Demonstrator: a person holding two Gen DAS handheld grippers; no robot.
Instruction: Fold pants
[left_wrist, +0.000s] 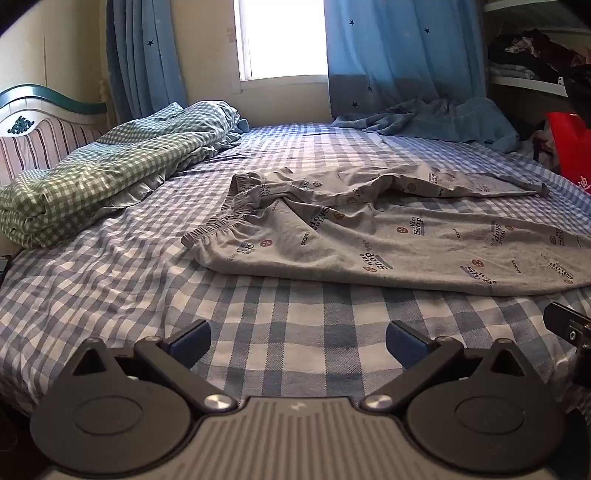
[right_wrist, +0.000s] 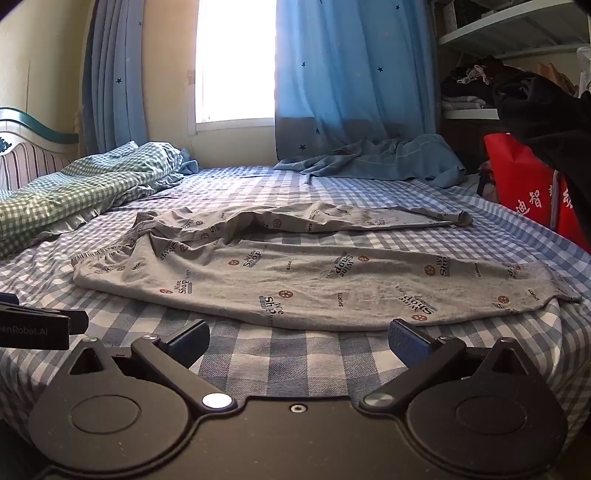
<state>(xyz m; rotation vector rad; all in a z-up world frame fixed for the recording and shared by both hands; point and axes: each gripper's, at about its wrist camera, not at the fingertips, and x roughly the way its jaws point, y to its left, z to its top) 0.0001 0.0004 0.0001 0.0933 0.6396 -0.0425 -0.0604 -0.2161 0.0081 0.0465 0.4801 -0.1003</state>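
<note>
Grey printed pants (left_wrist: 388, 240) lie spread on the blue checked bed sheet (left_wrist: 110, 280), waistband (left_wrist: 218, 225) to the left, legs running right; the far leg is rumpled. They also show in the right wrist view (right_wrist: 332, 280). My left gripper (left_wrist: 297, 339) is open and empty, low over the sheet in front of the pants' near edge. My right gripper (right_wrist: 299, 338) is open and empty, just short of the near leg's edge. The left gripper's body (right_wrist: 33, 325) shows at the left of the right wrist view; the right gripper's body (left_wrist: 570, 332) shows at the right of the left wrist view.
A green checked quilt (left_wrist: 96, 170) is heaped at the left by the headboard (left_wrist: 40, 122). A blue cloth (left_wrist: 443, 118) lies at the far edge under the curtains. A red bag (right_wrist: 532, 195) and cluttered shelves (right_wrist: 498, 88) stand at the right.
</note>
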